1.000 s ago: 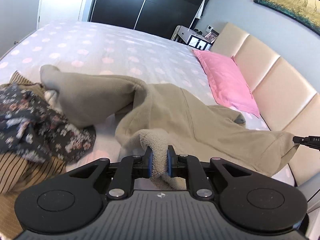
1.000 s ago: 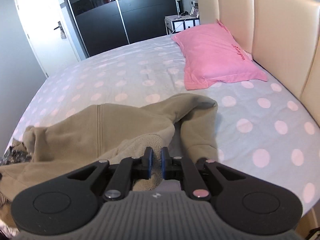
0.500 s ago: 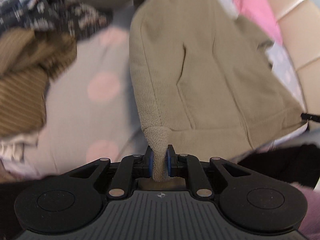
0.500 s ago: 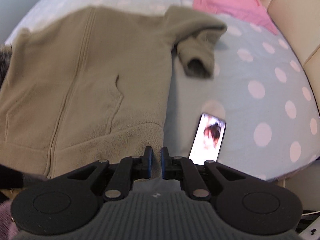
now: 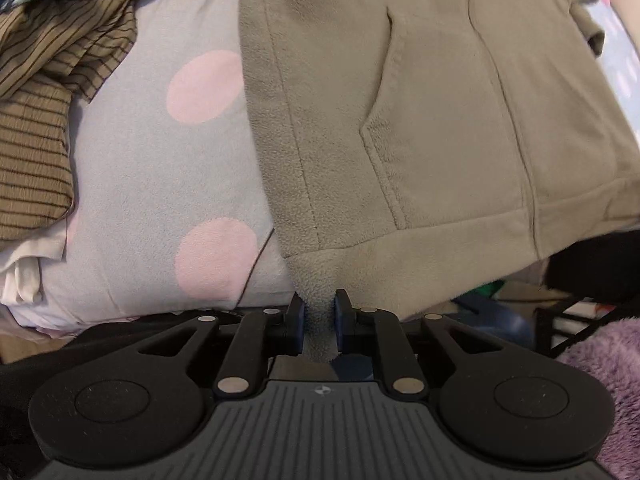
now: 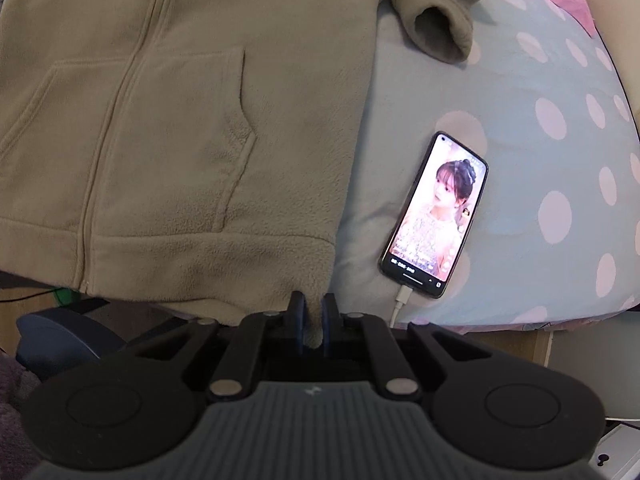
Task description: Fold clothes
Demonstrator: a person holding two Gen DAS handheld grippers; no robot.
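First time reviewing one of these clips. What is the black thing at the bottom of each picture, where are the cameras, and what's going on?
No robot here: a person holds a two-finger gripper in each hand, each carrying a fisheye camera looking along its fingers. The left gripper and right gripper are each shut on a bottom corner of a beige fleece jacket, spread front-up on a polka-dot bed. A phone with its screen lit lies beside the jacket, cable attached. In the left view, a striped garment lies further left.
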